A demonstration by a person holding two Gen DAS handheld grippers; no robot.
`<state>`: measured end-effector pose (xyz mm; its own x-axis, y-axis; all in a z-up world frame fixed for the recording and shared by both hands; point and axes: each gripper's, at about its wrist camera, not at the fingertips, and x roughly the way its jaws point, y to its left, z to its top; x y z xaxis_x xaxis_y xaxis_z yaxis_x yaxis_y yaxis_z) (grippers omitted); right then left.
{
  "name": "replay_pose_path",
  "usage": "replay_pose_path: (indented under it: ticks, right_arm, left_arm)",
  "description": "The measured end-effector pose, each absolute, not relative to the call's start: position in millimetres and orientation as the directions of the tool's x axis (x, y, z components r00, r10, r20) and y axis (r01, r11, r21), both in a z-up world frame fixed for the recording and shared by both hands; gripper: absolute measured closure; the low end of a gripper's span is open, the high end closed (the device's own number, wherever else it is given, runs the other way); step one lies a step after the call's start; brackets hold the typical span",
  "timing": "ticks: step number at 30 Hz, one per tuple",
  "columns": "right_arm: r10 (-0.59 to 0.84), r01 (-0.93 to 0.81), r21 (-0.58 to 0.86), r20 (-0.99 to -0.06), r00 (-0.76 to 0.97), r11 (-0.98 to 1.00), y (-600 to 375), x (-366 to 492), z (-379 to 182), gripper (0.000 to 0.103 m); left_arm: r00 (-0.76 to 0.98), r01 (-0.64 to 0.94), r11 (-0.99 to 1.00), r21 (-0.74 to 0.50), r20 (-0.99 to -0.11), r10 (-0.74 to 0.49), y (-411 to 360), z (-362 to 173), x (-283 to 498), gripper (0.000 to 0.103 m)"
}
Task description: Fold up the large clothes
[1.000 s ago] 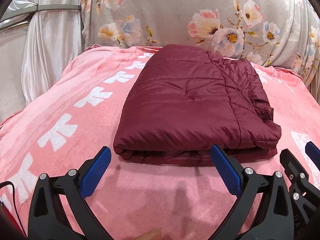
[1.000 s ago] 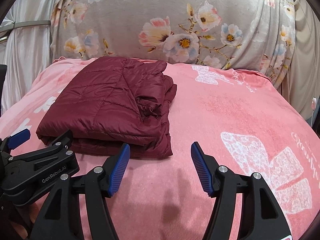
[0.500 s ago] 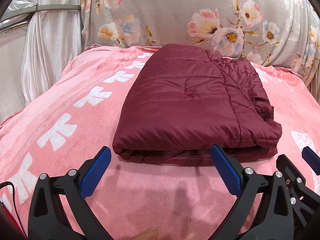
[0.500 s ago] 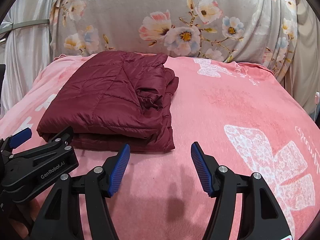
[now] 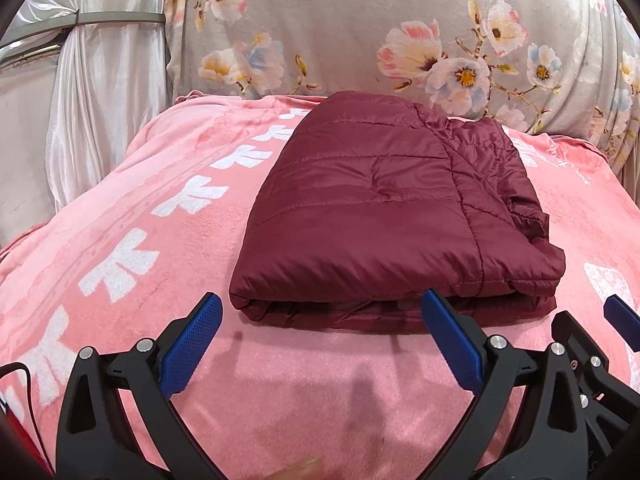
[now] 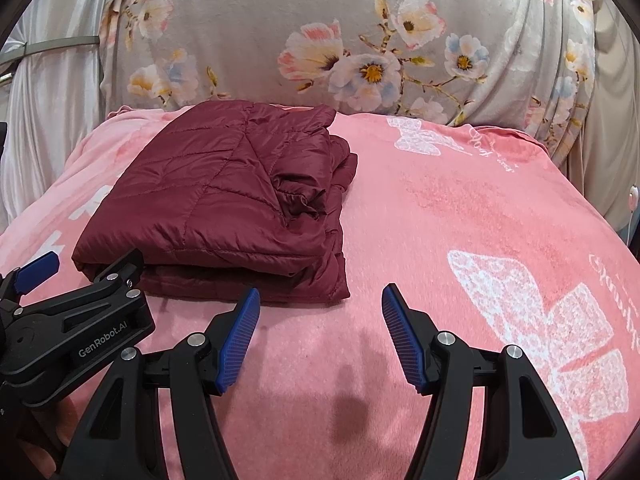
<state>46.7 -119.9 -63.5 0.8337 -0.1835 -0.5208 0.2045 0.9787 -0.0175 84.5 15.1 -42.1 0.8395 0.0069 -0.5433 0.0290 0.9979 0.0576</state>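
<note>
A dark red quilted jacket (image 5: 384,216) lies folded into a thick rectangle on a pink blanket (image 5: 140,208). It also shows in the right wrist view (image 6: 224,208), left of centre. My left gripper (image 5: 320,320) is open and empty, just in front of the jacket's near edge. My right gripper (image 6: 320,320) is open and empty, in front of the jacket's near right corner. The left gripper's black body (image 6: 76,332) shows at the lower left of the right wrist view. The right gripper's body (image 5: 592,360) shows at the lower right of the left wrist view.
A grey floral cover (image 5: 360,32) rises behind the blanket. A white curtain (image 5: 100,80) hangs at the far left. White butterfly prints (image 6: 540,320) mark the blanket to the right of the jacket.
Both views have drifted slightly; the jacket sits a little higher in the right wrist view. The jacket's shape and both open grippers are unchanged.
</note>
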Motion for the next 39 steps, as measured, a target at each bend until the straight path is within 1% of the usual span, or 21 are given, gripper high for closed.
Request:
replay_pose_path:
  ticks: [39]
  right_arm:
    - [-0.178, 0.196, -0.022, -0.519, 0.836, 0.980, -124.6, 47.1, -64.2, 0.041]
  left_arm:
    - [0.851, 0.039, 0.997, 0.072, -0.525, 0.004, 11.0, -38.2, 80.2, 0.006]
